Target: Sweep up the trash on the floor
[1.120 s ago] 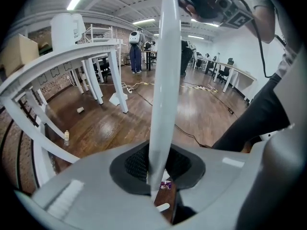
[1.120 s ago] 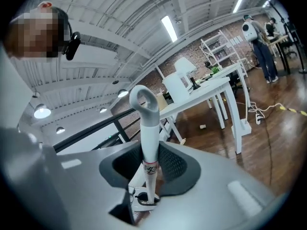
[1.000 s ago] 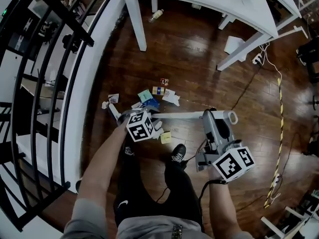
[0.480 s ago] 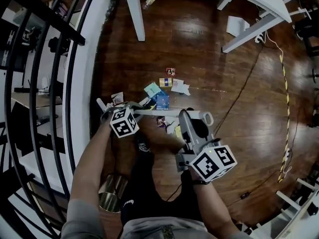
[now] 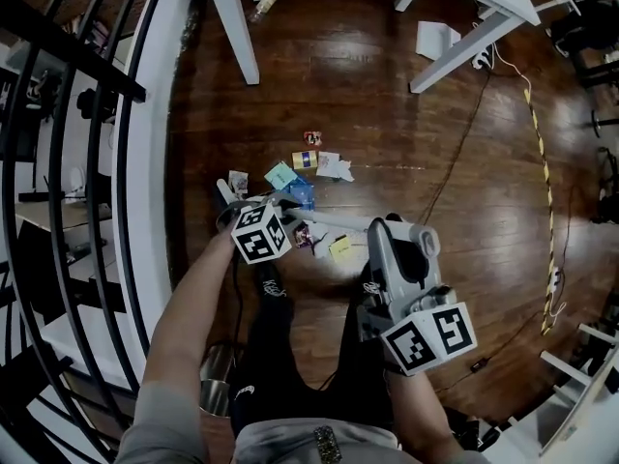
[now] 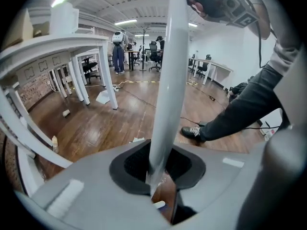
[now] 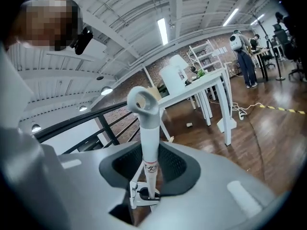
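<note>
Several paper scraps and wrappers (image 5: 306,161) lie scattered on the dark wood floor, with a yellow scrap (image 5: 338,247) nearer my feet. A white broom handle (image 5: 334,223) runs from the litter up toward me. My left gripper (image 5: 271,207) is shut low on the broom handle (image 6: 165,80), beside the scraps. My right gripper (image 5: 385,249) is shut on the handle (image 7: 147,143) just below its top end, which has a hanging hole (image 7: 141,101). The broom head is mostly hidden under the left gripper.
White table legs (image 5: 233,29) (image 5: 453,54) stand beyond the litter. A black railing (image 5: 68,162) and a white ledge (image 5: 155,172) run along the left. Cables (image 5: 462,153), a striped strip (image 5: 547,182), a bottle (image 5: 261,6) and a metal bin (image 5: 217,375) are on the floor.
Both grippers have shifted with the broom handle and sunk a little, the right one coming closer to my body. Both keep their grip. The scraps lie much as before.
</note>
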